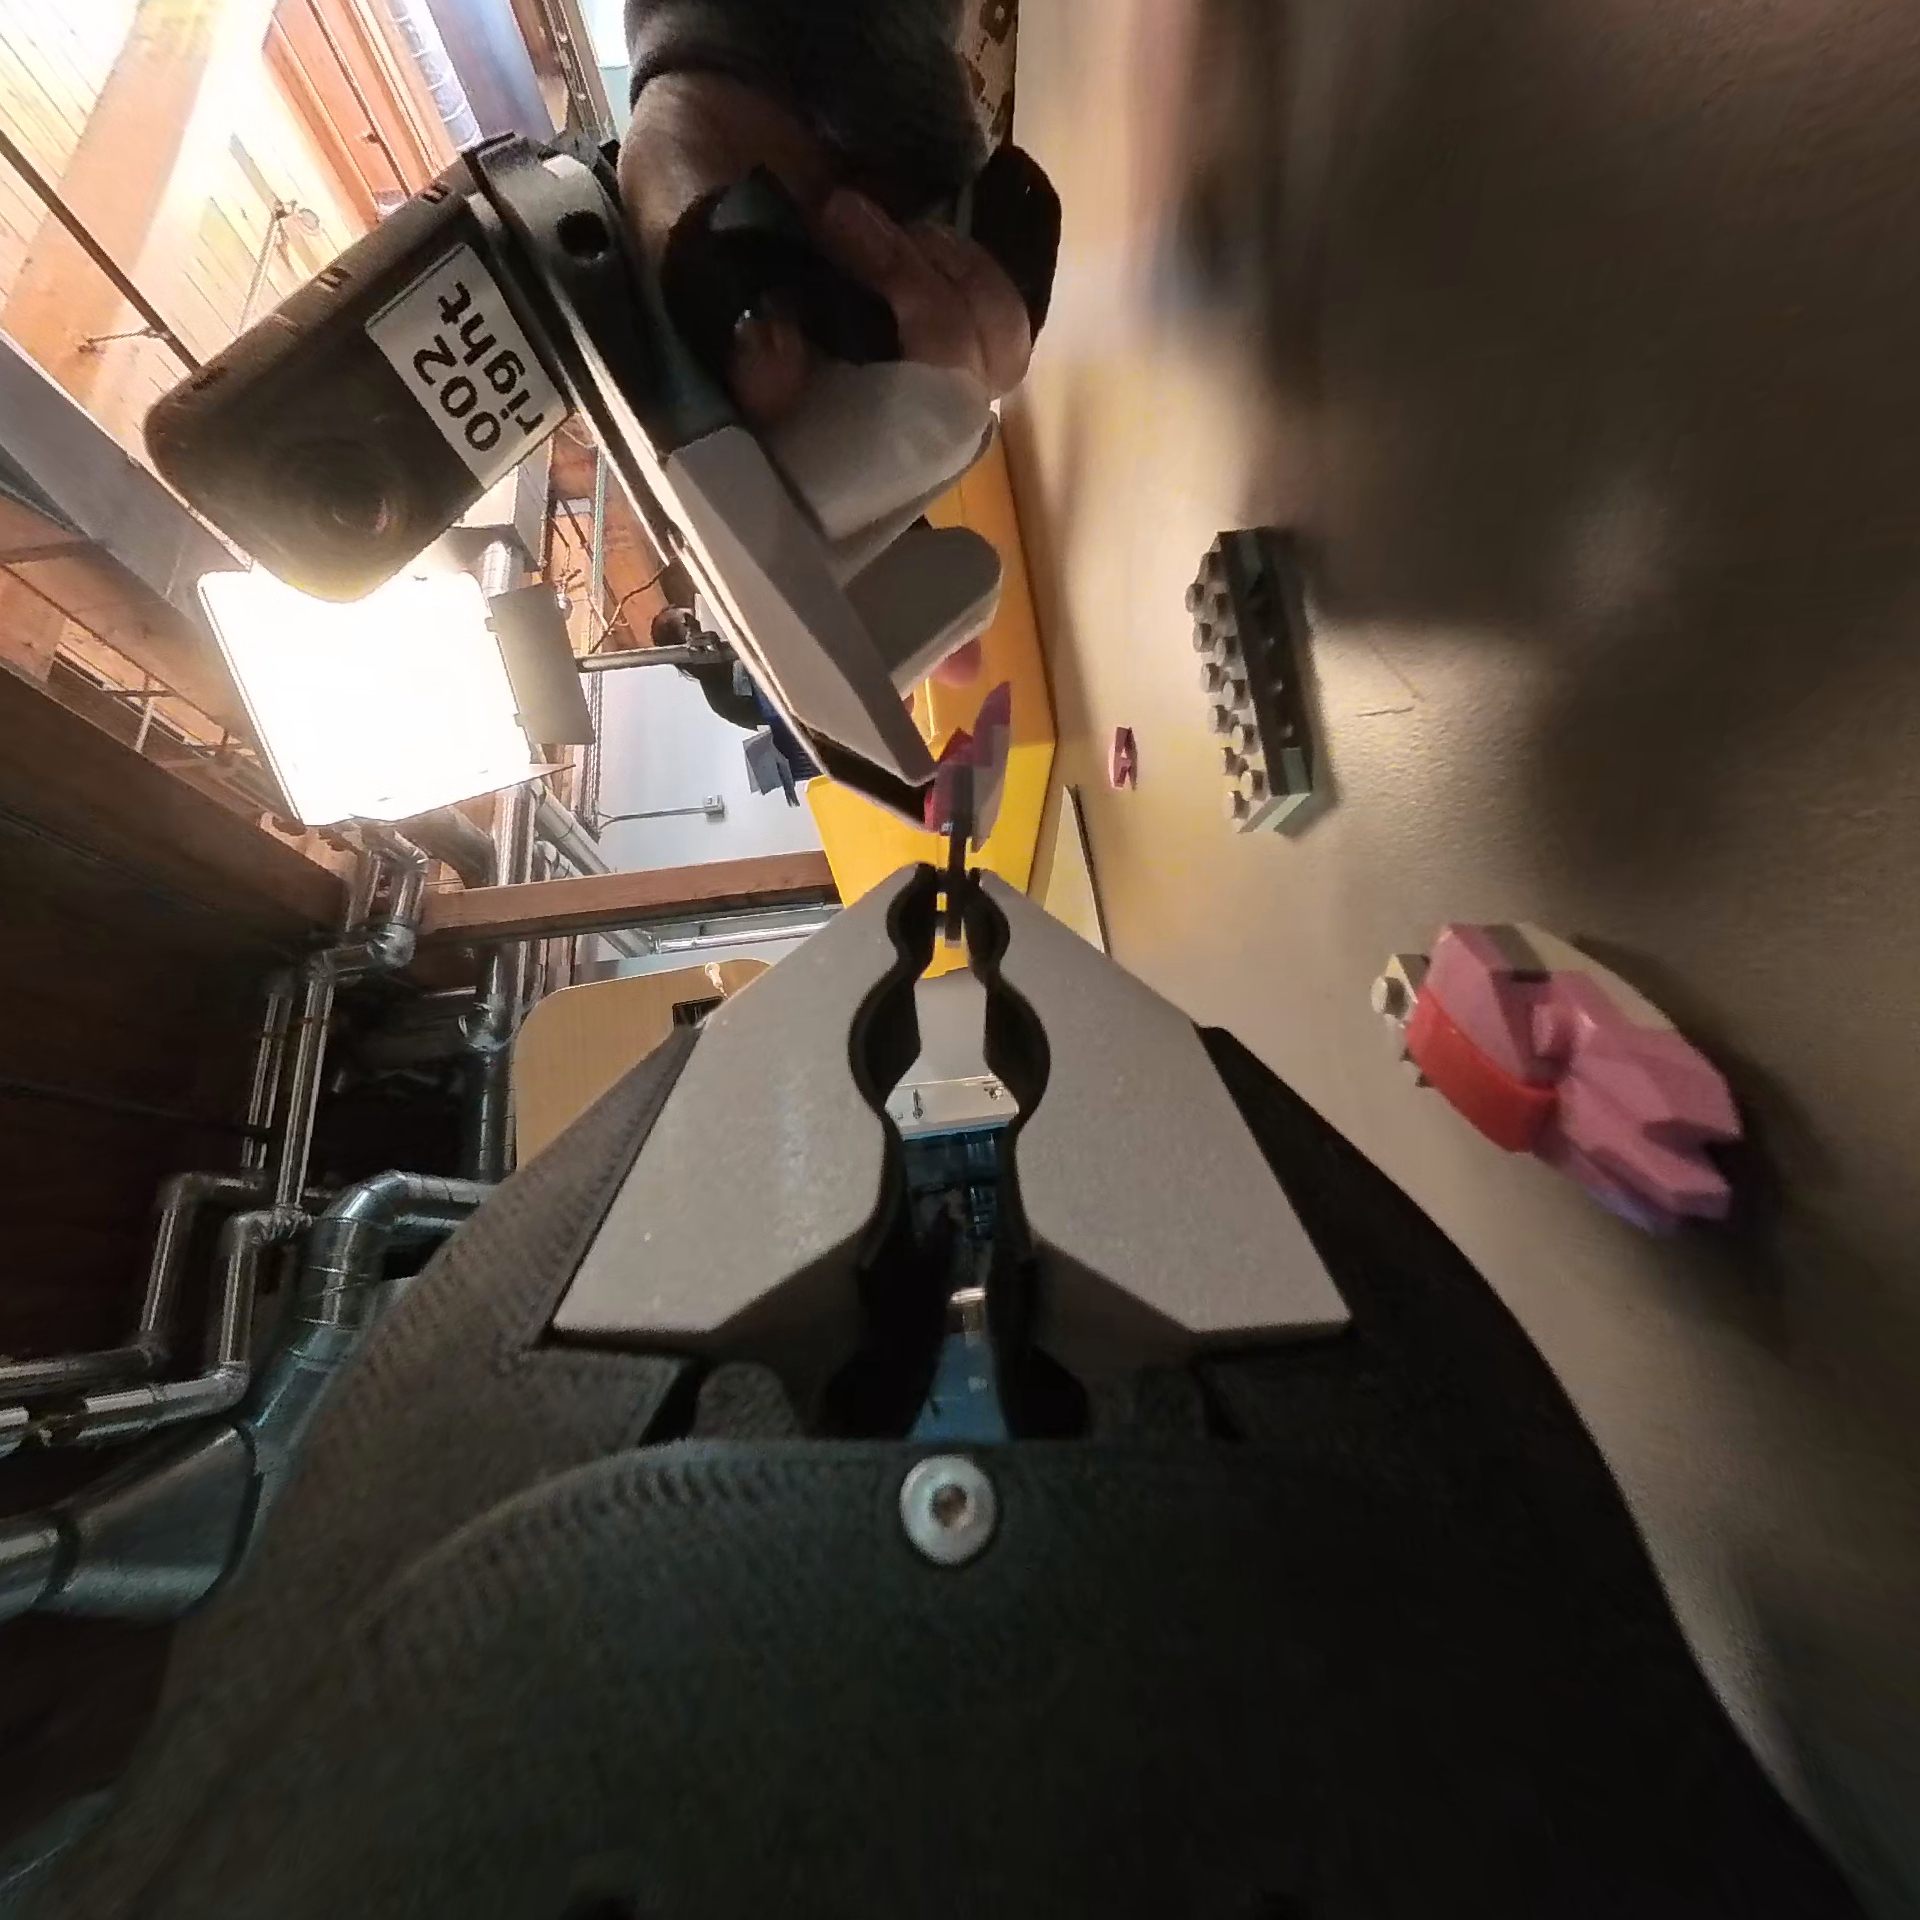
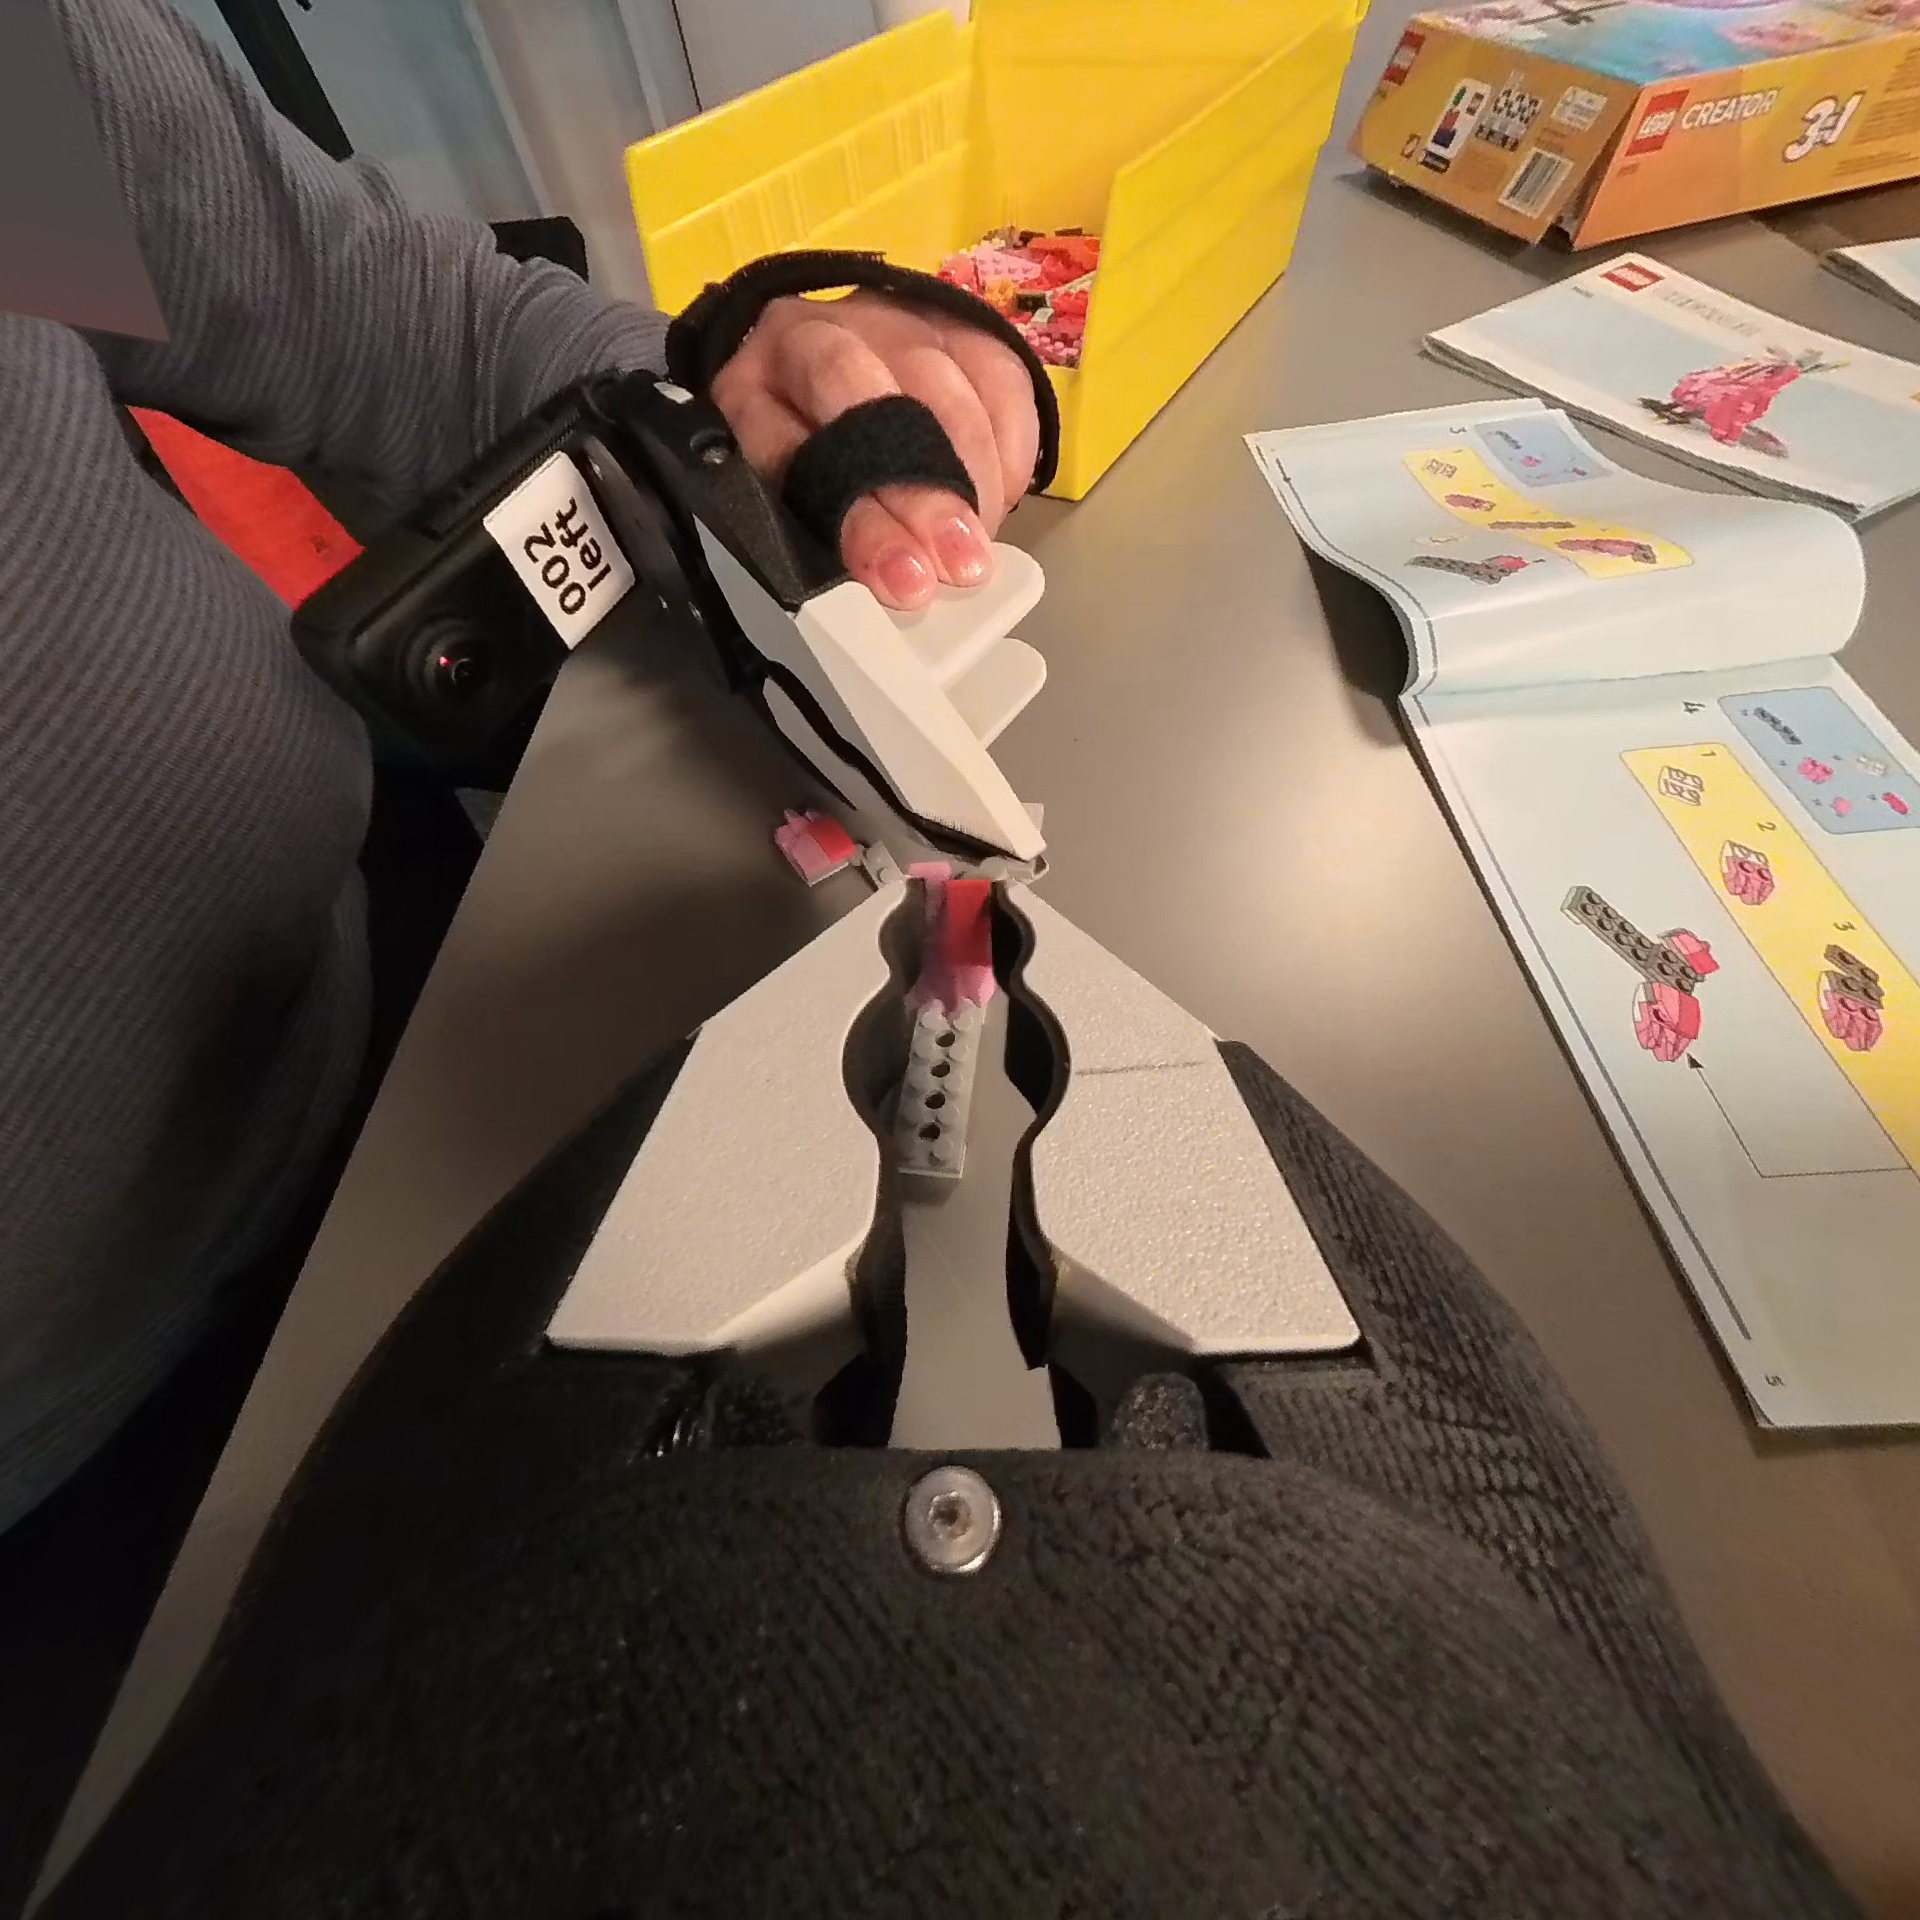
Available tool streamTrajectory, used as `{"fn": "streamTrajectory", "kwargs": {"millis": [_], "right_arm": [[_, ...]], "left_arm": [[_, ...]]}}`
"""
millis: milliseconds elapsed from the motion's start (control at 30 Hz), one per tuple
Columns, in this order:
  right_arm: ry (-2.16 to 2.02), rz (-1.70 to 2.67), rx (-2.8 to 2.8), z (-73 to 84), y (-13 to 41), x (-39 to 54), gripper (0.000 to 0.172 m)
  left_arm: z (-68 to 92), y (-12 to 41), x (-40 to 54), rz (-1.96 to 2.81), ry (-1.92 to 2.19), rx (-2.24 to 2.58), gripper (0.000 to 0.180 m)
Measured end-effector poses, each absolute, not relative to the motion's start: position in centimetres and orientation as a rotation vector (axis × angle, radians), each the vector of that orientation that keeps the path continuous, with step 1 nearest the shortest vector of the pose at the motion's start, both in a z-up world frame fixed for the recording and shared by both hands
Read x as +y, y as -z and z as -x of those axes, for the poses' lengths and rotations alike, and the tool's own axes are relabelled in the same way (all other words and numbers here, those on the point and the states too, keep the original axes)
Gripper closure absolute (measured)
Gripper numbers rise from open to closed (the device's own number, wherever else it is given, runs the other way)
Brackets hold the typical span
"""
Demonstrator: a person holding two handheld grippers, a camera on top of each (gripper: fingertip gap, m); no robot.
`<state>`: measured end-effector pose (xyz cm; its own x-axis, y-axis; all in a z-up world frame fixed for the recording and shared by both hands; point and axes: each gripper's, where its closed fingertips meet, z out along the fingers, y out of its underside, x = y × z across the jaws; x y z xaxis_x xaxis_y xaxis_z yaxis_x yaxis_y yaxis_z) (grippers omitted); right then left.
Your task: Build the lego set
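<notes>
Left tongs [image 1: 956,883] pinch a thin dark piece; right tongs [image 2: 961,894] pinch the pink-red brick cluster [image 2: 961,951] — keep both aligned, press straight.

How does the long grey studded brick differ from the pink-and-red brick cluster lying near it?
The long grey studded brick is one flat, single-coloured bar; the pink-and-red brick cluster is several joined pieces, thicker and irregular. The brick shows two stud rows; the cluster mostly smooth faces. Both lie on the grey table.
</notes>
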<state>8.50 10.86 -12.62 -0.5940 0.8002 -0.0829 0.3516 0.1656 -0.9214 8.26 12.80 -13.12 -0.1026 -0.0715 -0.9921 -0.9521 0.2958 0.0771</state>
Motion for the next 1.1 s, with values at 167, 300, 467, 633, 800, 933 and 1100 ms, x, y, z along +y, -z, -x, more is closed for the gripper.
{"fn": "streamTrajectory", "kwargs": {"millis": [167, 300, 467, 633, 800, 933, 1100], "right_arm": [[-1.412, 1.076, -2.020, -8.4, 12.5, 10.7, 0.157], [-1.390, 0.996, -1.968, -8.3, 11.5, 10.9, 0.140], [-0.975, 0.723, -1.863, -7.3, 10.8, 12.4, 0.129], [-0.596, 0.506, -1.822, -6.4, 11.7, 12.8, 0.133], [-0.532, 0.471, -1.807, -6.2, 11.7, 12.9, 0.137], [-0.516, 0.471, -1.813, -6.2, 11.9, 12.9, 0.138], [-0.508, 0.468, -1.827, -6.1, 12.2, 12.8, 0.141]], "left_arm": [[-8.2, 13.0, 12.8, 1.010, -1.009, 1.457, 0.177], [-7.5, 12.7, 13.2, 1.049, -1.015, 1.416, 0.177], [-6.1, 11.8, 13.8, 1.147, -0.999, 1.307, 0.177], [-5.6, 11.4, 14.0, 1.188, -0.974, 1.258, 0.177], [-5.3, 11.4, 14.1, 1.205, -0.967, 1.247, 0.177], [-5.3, 11.4, 14.1, 1.211, -0.963, 1.245, 0.177], [-5.2, 11.5, 14.1, 1.213, -0.969, 1.253, 0.177]]}}
